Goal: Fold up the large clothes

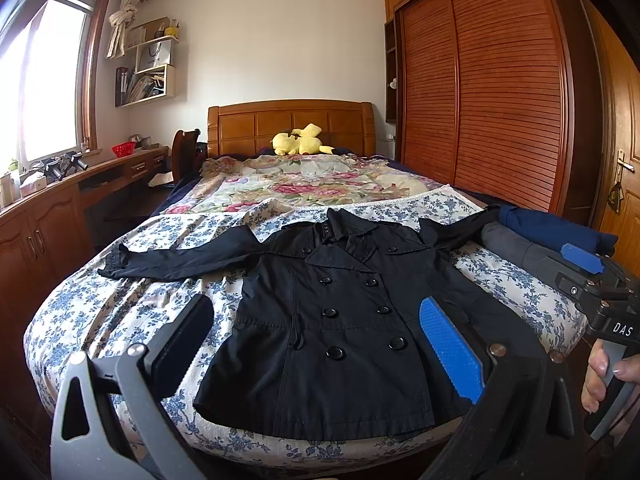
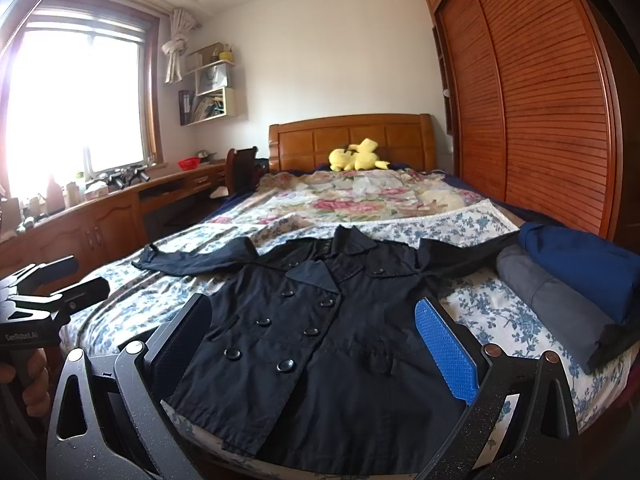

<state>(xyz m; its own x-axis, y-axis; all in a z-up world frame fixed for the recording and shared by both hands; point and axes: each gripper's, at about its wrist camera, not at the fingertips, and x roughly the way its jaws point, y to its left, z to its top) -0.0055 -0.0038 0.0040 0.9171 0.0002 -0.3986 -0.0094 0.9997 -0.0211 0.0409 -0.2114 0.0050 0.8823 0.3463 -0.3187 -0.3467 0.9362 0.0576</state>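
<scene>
On near end of bed (image 1: 100,320) | dark coat (image 1: 340,320) spread flat, sleeves out, ready for folding | left gripper (image 1: 320,344), right gripper (image 2: 316,344) spread wide, empty, poised above hem

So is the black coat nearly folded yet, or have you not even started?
Not started on this one. The black coat lies flat and buttoned on the bed, sleeves spread out. Two folded clothes already sit at its side. The left gripper and right gripper are both open, holding nothing. Every fold is left.
</scene>
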